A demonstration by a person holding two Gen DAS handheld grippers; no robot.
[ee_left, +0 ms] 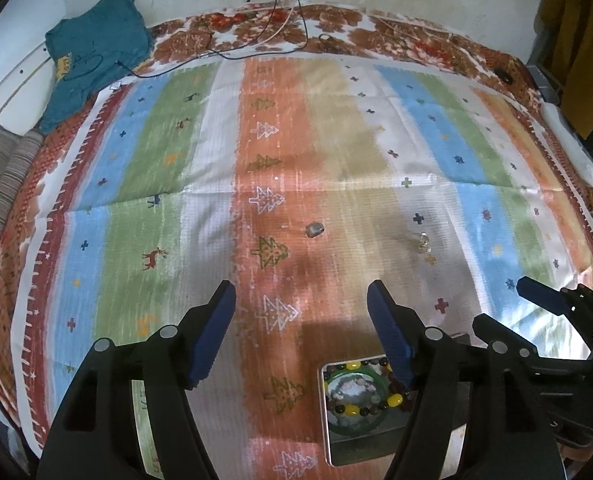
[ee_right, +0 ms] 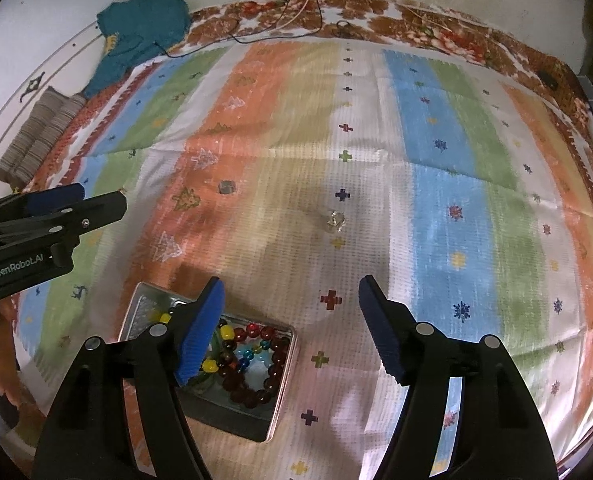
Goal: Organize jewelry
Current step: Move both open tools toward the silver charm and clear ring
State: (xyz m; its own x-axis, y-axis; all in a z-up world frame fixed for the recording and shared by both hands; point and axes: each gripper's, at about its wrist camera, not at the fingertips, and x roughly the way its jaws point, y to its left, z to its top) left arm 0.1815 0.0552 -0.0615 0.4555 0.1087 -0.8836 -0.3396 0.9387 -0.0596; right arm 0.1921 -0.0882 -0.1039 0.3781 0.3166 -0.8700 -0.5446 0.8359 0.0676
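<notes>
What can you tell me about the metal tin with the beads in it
The tin is a shallow square box of silvery metal with rounded corners and no lid on it. It lies flat on the striped cloth, near the front, below and between the two grippers. Inside lie bead bracelets: dark red beads, yellow and black beads, some small blue ones and a green ring. In the right wrist view the open right gripper hangs over it, one finger hiding part of it. Nothing grips it.
</notes>
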